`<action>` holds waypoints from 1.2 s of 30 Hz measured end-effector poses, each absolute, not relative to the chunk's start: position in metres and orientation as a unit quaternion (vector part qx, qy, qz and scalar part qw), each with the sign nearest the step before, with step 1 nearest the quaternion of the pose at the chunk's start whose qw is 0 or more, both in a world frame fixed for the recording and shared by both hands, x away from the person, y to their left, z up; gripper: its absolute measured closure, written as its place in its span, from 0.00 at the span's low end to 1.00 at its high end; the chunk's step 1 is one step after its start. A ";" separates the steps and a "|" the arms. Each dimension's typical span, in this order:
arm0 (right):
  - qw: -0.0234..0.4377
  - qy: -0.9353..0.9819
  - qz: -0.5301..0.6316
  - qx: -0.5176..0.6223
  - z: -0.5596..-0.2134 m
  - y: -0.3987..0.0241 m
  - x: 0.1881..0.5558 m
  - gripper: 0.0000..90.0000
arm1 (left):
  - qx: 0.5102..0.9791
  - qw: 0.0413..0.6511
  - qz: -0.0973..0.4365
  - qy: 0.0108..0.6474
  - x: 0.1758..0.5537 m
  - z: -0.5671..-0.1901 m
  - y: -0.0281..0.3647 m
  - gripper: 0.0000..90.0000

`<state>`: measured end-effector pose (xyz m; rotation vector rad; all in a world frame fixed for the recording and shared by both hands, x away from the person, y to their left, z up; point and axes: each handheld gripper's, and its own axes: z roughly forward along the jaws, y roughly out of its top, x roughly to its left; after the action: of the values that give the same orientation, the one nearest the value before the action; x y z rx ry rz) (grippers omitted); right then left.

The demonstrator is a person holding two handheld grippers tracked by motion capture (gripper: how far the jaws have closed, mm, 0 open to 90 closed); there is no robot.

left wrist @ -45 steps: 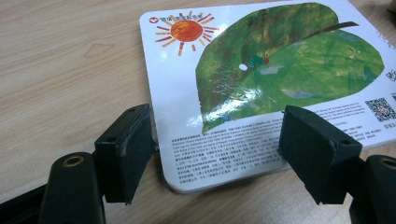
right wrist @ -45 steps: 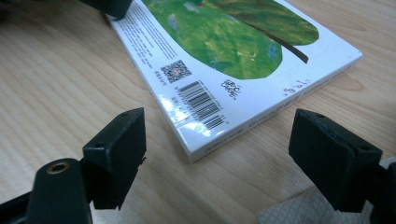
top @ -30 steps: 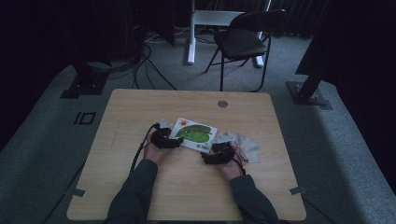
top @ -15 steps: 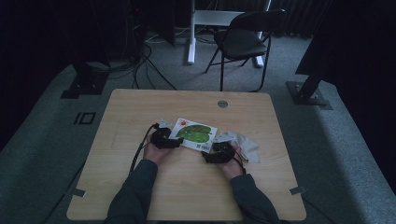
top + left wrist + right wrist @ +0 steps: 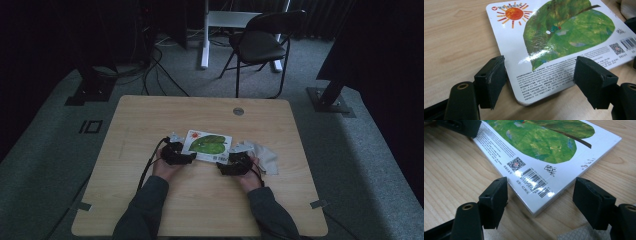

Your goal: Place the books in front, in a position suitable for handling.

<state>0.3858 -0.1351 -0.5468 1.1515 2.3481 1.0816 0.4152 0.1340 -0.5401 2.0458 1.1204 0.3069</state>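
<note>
Jaws of both my grippers, left gripper [image 5: 537,82] and right gripper [image 5: 539,202], are standing released, each straddling a near corner of the board book [image 5: 207,145], which is lying flat mid-table [image 5: 150,115]. Nothing is gripped; lifting or opening is remaining.

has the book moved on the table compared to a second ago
No. The book lies at the same spot below the table's round grommet, between the two grippers, as before.
</note>
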 end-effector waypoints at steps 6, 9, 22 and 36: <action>0.155 0.823 0.376 0.396 -0.547 -0.135 0.384 0.30 | 0.804 0.383 0.121 0.439 0.406 -0.540 0.135 0.29; 0.152 0.826 0.374 0.393 -0.546 -0.135 0.382 0.29 | 0.807 0.380 0.120 0.436 0.399 -0.539 0.136 0.29; 0.152 0.832 0.373 0.381 -0.545 -0.134 0.376 0.29 | 0.821 0.359 0.137 0.423 0.382 -0.539 0.134 0.29; 0.146 0.838 0.372 0.370 -0.545 -0.136 0.365 0.28 | 0.815 0.371 0.128 0.427 0.363 -0.539 0.137 0.32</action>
<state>0.3650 -0.1362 -0.5451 1.0669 2.4143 1.0724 0.3627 0.1372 -0.5394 2.0896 1.0956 0.3281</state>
